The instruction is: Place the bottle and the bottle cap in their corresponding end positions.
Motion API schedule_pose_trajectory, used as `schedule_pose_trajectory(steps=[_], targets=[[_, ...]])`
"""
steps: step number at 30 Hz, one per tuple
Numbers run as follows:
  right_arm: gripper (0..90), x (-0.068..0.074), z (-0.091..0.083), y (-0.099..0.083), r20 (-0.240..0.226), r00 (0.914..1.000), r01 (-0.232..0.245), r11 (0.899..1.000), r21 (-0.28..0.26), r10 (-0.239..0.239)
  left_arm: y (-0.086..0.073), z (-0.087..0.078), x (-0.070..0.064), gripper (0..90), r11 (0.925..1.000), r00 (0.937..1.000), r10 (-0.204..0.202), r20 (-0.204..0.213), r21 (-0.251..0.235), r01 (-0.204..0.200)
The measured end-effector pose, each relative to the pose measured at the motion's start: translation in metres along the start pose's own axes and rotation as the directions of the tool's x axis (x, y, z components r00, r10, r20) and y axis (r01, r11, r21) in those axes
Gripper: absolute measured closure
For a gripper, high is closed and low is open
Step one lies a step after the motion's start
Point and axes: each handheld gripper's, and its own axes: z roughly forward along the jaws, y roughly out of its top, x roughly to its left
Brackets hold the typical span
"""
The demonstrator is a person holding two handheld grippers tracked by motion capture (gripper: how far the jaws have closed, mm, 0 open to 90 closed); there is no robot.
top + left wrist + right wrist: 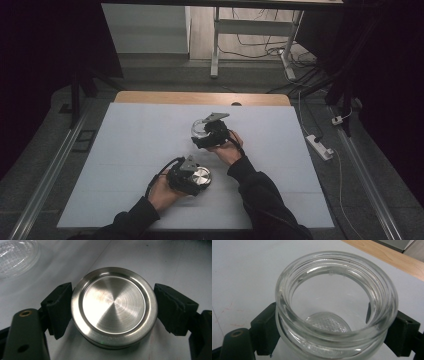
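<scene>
Two claws are engaged, one per item, on a desk (pixel 150 150) topped with a pale, matte sheet. Nearest the person, at roughly 6 o'clock on the desk, the left claw (pixel 192 181) brackets a round metal lid (pixel 200 176). In the left gripper view the lid (pixel 114 307) lies flat between the ribbed black pads; the left-hand pad (pixel 60 307) is touching the rim, while the opposite pad stands just beside it, so contact there cannot be confirmed and the claw is judged apart, not yet clamped. The lid is brushed steel with concentric tooling marks, a raised rolled rim and a shallow recessed centre. Farther out, toward 12 o'clock and near the desk's middle, the right claw (pixel 206 134) holds a clear glass jar (pixel 200 129). In the right gripper view the jar (pixel 336 305) stands upright and open, its thick threaded neck facing the camera and a dimpled pattern moulded into its base; both pads press its wall below the neck, so this claw is clamped on the jar. Judgement: the jar is being steadied upright with its mouth clear so that the lid, approached edge-on across its diameter, can be lifted and seated on the threads. Smooth glass and a thin steel rim both offer little purchase; slippage is the risk. The jar's base also shows at 10 o'clock in the left gripper view (pixel 15 257).
</scene>
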Motion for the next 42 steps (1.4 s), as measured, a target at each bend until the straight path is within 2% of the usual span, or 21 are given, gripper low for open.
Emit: schedule_pose_trajectory(steps=[12,14,16,19,25,30,34,42], targets=[[14.5,0.0,-0.001,-0.002,-0.004,1.0,0.003,1.0,0.006,-0.003,0.0,0.0,0.001,19.3,0.9999,1.0,0.005,0.005,0.01,-0.005],[14.5,0.0,-0.001,-0.001,-0.003,1.0,0.003,1.0,0.015,-0.003,0.0,0.001,0.0,18.0,0.9997,1.0,0.005,0.001,0.022,-0.005],[14.3,0.0,-0.001,-0.001,-0.004,1.0,-0.002,1.0,0.016,0.002,0.001,0.002,-0.001,16.2,0.9988,0.9997,0.023,-0.007,0.042,-0.022],[10.1,-0.001,-0.001,0.0,-0.024,0.9996,-0.014,1.0,0.023,0.014,0.001,0.002,-0.002,12.2,0.9986,0.9996,0.028,0.006,0.045,-0.029],[4.0,0.001,-0.005,0.002,-0.034,0.9994,-0.005,0.999,0.034,0.006,0.003,-0.002,-0.003,6.7,0.9998,0.9996,0.011,0.026,0.019,-0.011],[0.9,0.001,-0.011,0.002,-0.047,0.9988,-0.015,1.0,0.028,0.016,0.003,-0.009,-0.001,3.7,0.9999,0.9996,-0.009,0.025,-0.009,0.01],[0.4,0.0,-0.018,0.001,-0.058,0.998,-0.026,1.0,0.016,0.027,0.002,-0.012,0.001,2.3,0.9992,0.999,-0.031,0.032,-0.025,0.032],[0.0,0.001,-0.027,-0.004,-0.08,0.9959,-0.041,0.999,0.014,0.042,-0.001,-0.024,0.002,0.9,0.9978,0.9973,-0.048,0.056,-0.042,0.051]])
